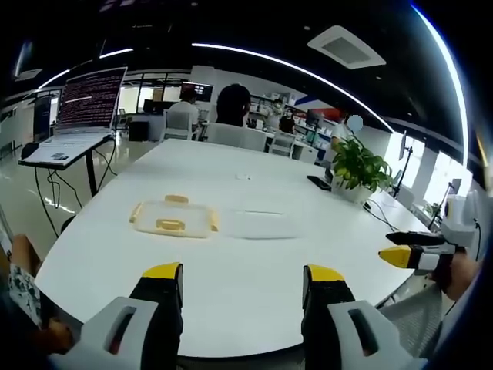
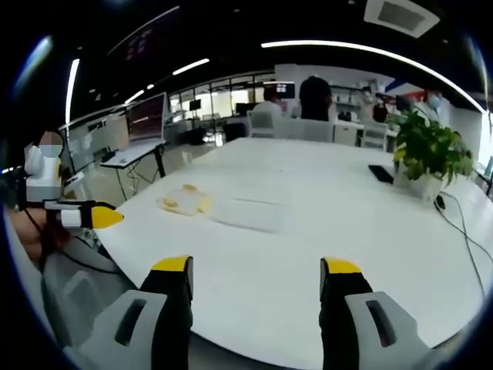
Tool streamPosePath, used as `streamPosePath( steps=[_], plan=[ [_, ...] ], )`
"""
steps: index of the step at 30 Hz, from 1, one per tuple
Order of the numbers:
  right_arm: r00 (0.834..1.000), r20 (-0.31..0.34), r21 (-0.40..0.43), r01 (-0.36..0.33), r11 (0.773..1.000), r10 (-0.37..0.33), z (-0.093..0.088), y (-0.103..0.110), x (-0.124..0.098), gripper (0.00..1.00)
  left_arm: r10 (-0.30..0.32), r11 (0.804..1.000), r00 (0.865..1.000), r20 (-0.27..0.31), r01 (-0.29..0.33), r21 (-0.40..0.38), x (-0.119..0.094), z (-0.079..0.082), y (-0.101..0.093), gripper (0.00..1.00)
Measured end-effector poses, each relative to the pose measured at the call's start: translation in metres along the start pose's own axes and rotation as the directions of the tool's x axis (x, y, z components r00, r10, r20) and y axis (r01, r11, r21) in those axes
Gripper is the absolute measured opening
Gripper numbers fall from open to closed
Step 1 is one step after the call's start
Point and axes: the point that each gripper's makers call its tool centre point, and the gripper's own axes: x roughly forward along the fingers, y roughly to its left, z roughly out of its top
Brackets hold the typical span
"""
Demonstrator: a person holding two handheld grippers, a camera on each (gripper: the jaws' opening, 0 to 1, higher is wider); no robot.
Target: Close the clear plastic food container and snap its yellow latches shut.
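Two parts of the clear plastic container lie side by side in the middle of the white table [image 1: 231,293]. The part with yellow latches [image 1: 173,218] sits on the left, and a plain clear part [image 1: 262,223] sits to its right. They appear again in the right gripper view as the latched part [image 2: 185,202] and the clear part [image 2: 250,213]. My left gripper [image 1: 244,271] is open, well short of both parts, with nothing between its jaws. My right gripper [image 2: 256,265] is open too, over the near table edge. Each gripper's yellow tip pokes into the other's view, the right gripper [image 1: 408,256] and the left gripper [image 2: 92,217].
A potted plant [image 1: 358,166] and a dark phone [image 1: 318,183] sit on the far right of the table, with cables near the edge. A laptop on a stand [image 1: 85,108] is off to the left. Several people and chairs [image 1: 231,135] are beyond the far end.
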Motion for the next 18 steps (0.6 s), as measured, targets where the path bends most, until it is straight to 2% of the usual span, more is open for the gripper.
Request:
streamPosePath(
  steps=[9,18],
  plan=[
    [1.0,-0.019,0.025,0.007,1.0,-0.006,-0.0009,-0.0022,0.0009,0.66,-0.013,0.999,1.0,-0.014,0.013,-0.04,0.0008,-0.0004,-0.0002,0.59],
    [0.999,-0.041,-0.034,-0.013,0.999,0.011,-0.0007,0.003,0.0013,0.67,-0.015,0.997,1.0,-0.018,0.013,-0.074,0.005,0.0045,0.0036,0.59]
  ],
)
